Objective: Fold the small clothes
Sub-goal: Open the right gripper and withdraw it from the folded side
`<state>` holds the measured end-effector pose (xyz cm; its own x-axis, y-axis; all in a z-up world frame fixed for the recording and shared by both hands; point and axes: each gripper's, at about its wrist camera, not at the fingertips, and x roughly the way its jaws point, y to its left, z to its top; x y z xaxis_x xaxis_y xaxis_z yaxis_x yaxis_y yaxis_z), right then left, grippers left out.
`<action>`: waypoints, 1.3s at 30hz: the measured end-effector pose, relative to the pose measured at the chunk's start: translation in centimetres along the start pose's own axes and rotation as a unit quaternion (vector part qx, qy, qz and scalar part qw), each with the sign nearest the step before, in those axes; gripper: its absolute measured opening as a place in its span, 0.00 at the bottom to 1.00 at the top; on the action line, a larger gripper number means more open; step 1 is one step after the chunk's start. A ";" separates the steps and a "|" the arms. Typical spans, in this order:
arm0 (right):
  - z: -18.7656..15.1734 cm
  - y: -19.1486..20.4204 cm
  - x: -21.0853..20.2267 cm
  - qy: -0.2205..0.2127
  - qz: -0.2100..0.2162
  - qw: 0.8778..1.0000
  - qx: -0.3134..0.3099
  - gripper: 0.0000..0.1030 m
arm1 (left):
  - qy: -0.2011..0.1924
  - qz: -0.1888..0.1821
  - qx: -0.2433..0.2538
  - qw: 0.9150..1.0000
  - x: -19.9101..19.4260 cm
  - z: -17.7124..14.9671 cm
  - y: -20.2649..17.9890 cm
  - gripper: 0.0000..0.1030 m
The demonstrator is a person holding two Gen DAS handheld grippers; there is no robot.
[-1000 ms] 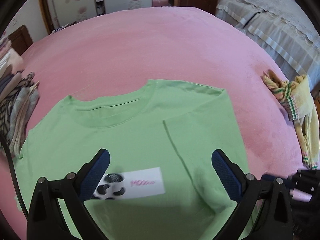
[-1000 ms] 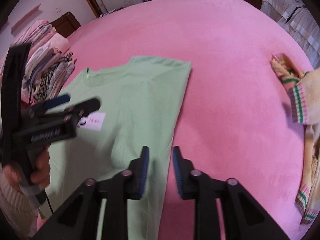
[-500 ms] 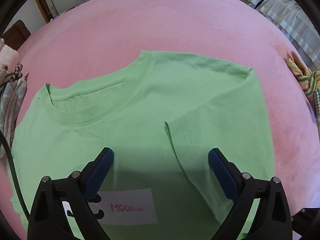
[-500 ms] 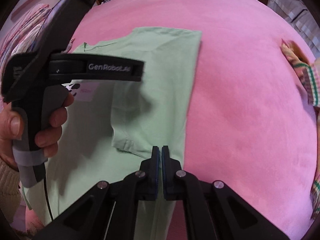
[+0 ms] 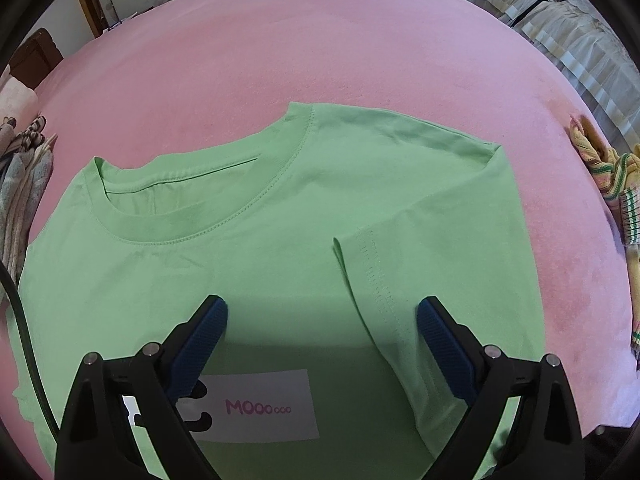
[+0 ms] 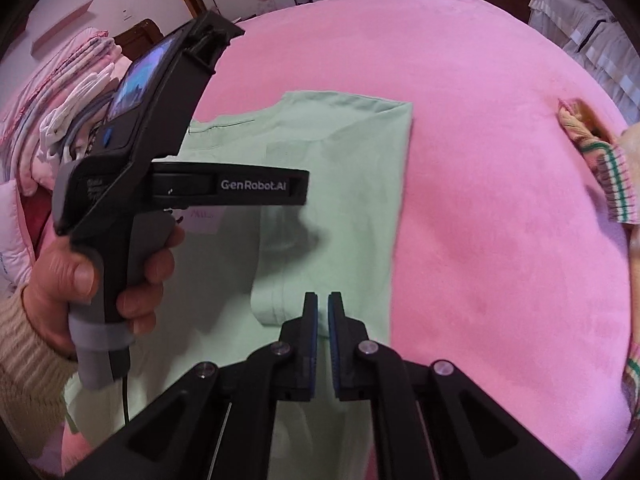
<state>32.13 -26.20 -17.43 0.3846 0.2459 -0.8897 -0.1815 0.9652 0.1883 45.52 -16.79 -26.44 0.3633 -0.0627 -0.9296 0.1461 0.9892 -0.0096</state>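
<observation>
A light green T-shirt (image 5: 248,264) lies flat on the pink bedspread (image 5: 320,60), neckline away from me, its right side and sleeve (image 5: 400,272) folded in over the front. A white printed patch (image 5: 260,408) shows on the chest. My left gripper (image 5: 320,312) hangs open close above the shirt's chest, nothing between its fingers. In the right wrist view a hand (image 6: 80,280) holds that left tool over the shirt (image 6: 352,184). My right gripper (image 6: 323,308) sits over the shirt's folded right side; its jaws are just opening, a thin slit between the pads, no cloth pinched.
A stack of folded clothes (image 6: 60,112) lies at the left edge of the bed. A yellow striped knit garment (image 5: 608,184) lies crumpled at the right. A second bed with grey-white bedding (image 5: 560,28) stands at the far right. Bare pink bedspread lies beyond and right of the shirt.
My left gripper came down closer to the shirt, still open. My right gripper's fingers closed from a clear gap to touching, then parted to a slit. The left tool moved in front of the right camera.
</observation>
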 end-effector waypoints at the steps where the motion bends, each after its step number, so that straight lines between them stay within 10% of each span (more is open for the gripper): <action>1: 0.0 0.4 0.5 0.007 -0.002 1.000 -0.004 0.05 | 0.000 0.000 0.000 1.000 -0.1 0.1 -0.1 0.93; 14: -0.7 2.6 -4.4 -0.004 -0.021 1.000 -0.017 0.06 | -0.019 -0.016 -0.010 1.000 -7.3 -2.9 1.6 0.93; 24: -2.9 7.3 -9.4 -0.026 -0.037 0.999 -0.028 0.11 | -0.078 -0.059 -0.061 0.993 -20.0 -11.9 10.0 0.93; 39: -5.3 15.8 -14.8 -0.065 -0.005 0.997 -0.042 0.12 | -0.111 -0.004 -0.080 0.991 -31.6 -22.9 18.3 0.94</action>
<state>18.79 -15.04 -3.49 0.4989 0.2519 -0.8293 -0.2504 0.9579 0.1404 15.62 6.32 -5.68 0.5586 -0.0805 -0.8255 0.0081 0.9958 -0.0917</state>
